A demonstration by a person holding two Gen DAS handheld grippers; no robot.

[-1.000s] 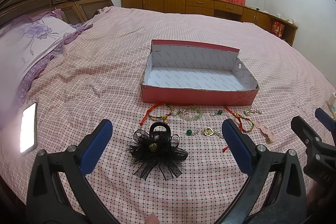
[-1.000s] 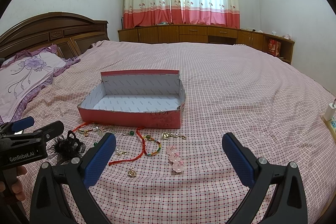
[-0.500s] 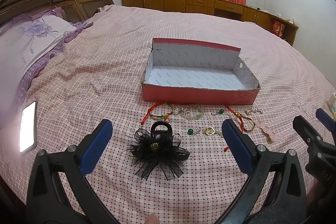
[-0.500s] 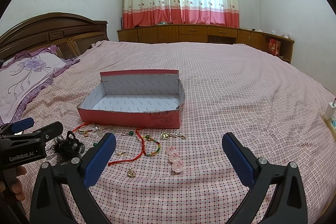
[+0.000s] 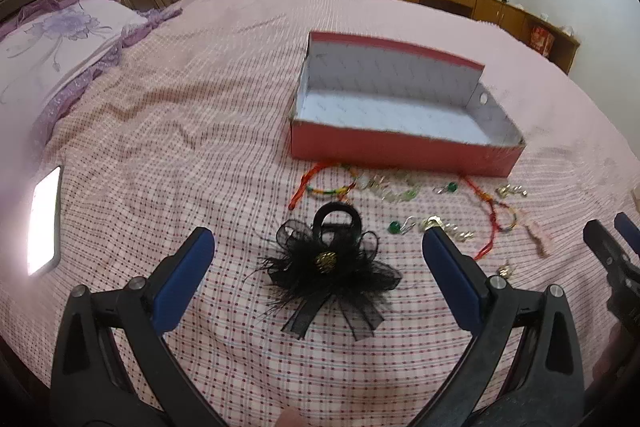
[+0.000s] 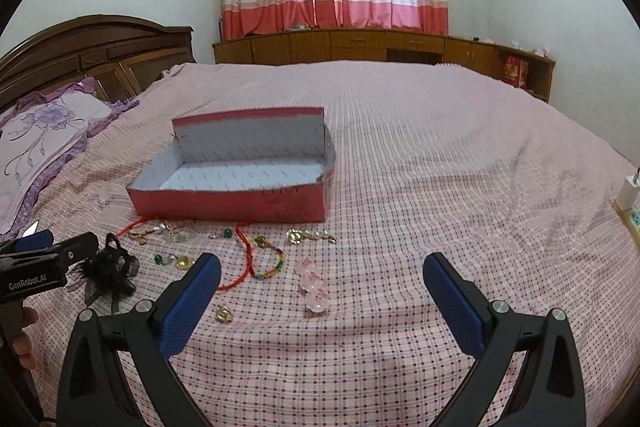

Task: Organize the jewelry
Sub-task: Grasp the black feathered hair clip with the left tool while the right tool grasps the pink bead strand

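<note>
A bed (image 5: pixel 192 131) with a pink checked cover carries an open red box (image 5: pixel 404 147) near its middle. Just in front of the box lie scattered bracelets (image 6: pixel 264 259) and charms, with a black feathered hair clip (image 5: pixel 332 267) nearer. A lit phone (image 5: pixel 44 219) lies far left, a floral pillow (image 5: pixel 56 39) beyond it.

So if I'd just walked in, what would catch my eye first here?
Probably the open red box sitting empty in the middle of the pink checked bedspread. Next, the jewelry scattered along the box's near side, with a black feathery hair clip lying right between the fingers of the open left gripper.
</note>
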